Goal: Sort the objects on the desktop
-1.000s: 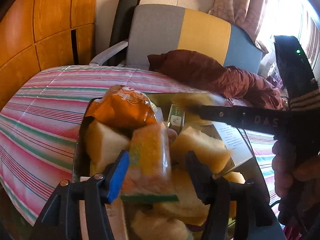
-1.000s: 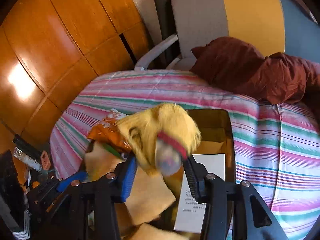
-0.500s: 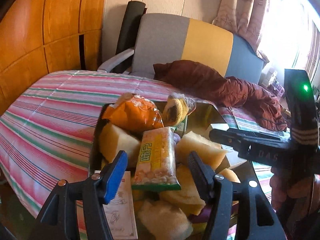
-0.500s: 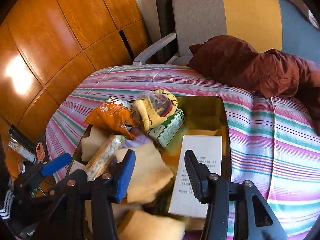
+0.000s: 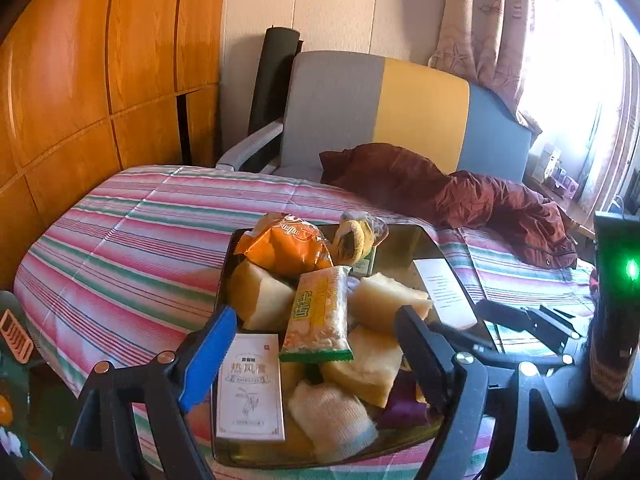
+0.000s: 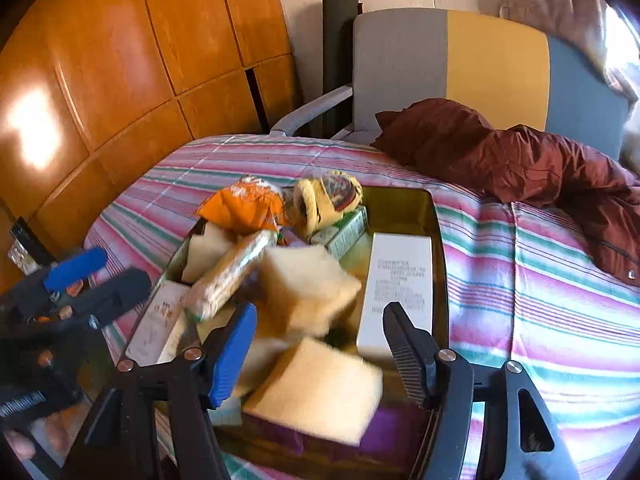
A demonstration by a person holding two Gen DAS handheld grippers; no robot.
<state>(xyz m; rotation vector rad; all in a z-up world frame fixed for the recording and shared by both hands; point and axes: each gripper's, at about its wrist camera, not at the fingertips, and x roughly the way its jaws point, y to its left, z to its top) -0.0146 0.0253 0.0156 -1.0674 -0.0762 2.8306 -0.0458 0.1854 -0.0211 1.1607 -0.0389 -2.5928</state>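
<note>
A dark tray (image 5: 225, 268) on the striped bedspread holds a pile of things. They include an orange snack bag (image 5: 286, 246), a yellow plush toy (image 5: 352, 238), a green-and-yellow snack packet (image 5: 318, 316), a white printed box (image 5: 250, 384) and several yellow sponges (image 6: 308, 288). My left gripper (image 5: 316, 318) hovers over the near end with its jaws opening. The snack packet lies below them, not pressed. My right gripper (image 6: 320, 312) hangs over the sponges beside a long white box (image 6: 400, 276); its jaws are opening and hold nothing.
A maroon jacket (image 5: 460, 192) lies on the bed's far right, in front of a grey, yellow and blue chair (image 5: 380, 112). Wooden panels (image 5: 80, 80) line the left wall. The right gripper's arm (image 5: 532, 320) reaches in at the tray's right side.
The left gripper let go of the snack packet, which now lies on the pile. The right gripper released the yellow plush toy at the tray's far end. Both pulled back and opened wider.
</note>
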